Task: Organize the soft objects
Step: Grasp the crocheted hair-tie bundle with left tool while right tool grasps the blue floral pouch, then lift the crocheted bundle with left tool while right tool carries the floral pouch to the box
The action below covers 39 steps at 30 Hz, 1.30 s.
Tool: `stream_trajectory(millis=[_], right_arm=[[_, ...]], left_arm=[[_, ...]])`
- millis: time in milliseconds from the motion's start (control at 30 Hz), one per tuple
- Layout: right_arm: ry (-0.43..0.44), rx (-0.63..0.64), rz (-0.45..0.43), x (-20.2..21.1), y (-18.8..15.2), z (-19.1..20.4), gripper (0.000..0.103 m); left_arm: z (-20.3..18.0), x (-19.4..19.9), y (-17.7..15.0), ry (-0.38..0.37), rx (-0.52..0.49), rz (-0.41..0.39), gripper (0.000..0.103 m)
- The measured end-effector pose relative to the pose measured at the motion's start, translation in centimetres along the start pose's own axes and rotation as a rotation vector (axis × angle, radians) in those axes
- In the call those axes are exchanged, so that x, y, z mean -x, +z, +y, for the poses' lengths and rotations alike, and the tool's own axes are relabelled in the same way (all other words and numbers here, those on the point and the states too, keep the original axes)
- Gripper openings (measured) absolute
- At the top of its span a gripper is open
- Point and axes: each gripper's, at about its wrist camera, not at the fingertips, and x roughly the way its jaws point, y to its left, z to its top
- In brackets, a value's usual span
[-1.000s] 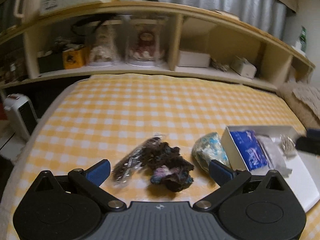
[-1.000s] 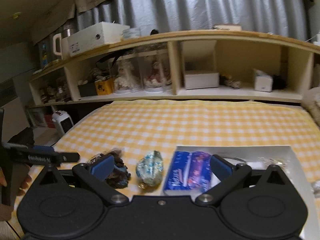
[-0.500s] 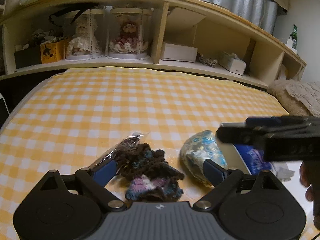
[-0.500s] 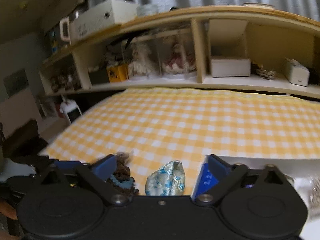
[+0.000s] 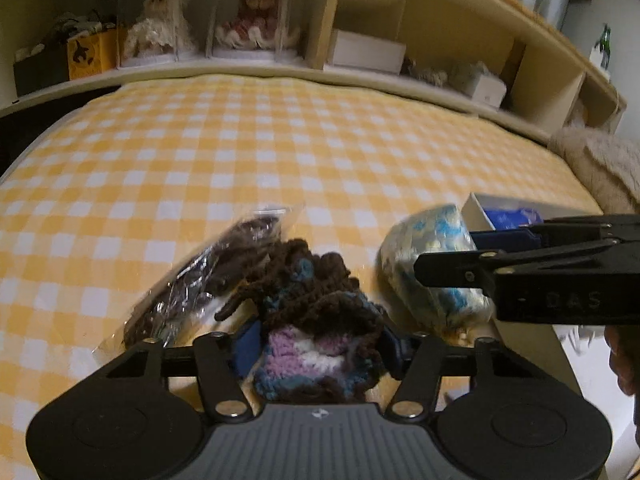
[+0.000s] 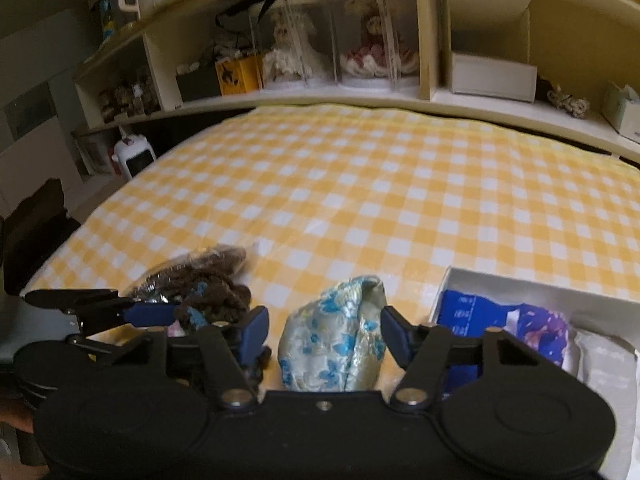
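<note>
Over on the left, a clear plastic bag of dark brown yarn [image 5: 200,280] lies on the yellow-and-white checked bedspread [image 5: 240,152]. Just beside it the left tool [image 5: 316,344] is clenched on a brown, blue and purple crocheted bundle [image 5: 316,320], blue pads pressed into both sides of the wool. Next along, the right tool [image 6: 324,334] straddles a pale silky pouch with blue flowers [image 6: 336,336]; its blue fingers [image 6: 252,330] sit either side with a gap, so it looks released. Furthest right, a white shallow box [image 6: 540,284] holds a blue printed packet [image 6: 516,320], near the pouch
</note>
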Motion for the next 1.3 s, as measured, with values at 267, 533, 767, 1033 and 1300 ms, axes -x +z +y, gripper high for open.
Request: stream_trajectory(millis=[267,533,767,1033,1300], right_arm=[[0.000,0.069,0.049,-0.3,-1.1,0.8,0.039],[0.027,0.103,0.102,0.3,-2.2,1.6,0.026],[0.031,0.091,0.112,1.4,-2.8,1.7,0.019],[0.041,0.072,0.115,2.2,-3.2,2.2,0.017],[0.039,0.059,0.078,3.4,-3.0,2.6,0.015]], left_arm=[[0.1,1.2,0.1,0.012,0.016,0.065,0.048],[0.1,2.7,-0.6,0.034,0.042,0.089,0.040],[-0.2,3.7,-1.1,0.037,0.060,0.084,0.039],[0.0,4.7,-1.4,0.040,0.089,0.076,0.039],[0.1,6.3,-1.0,0.039,0.124,0.030,0.039]])
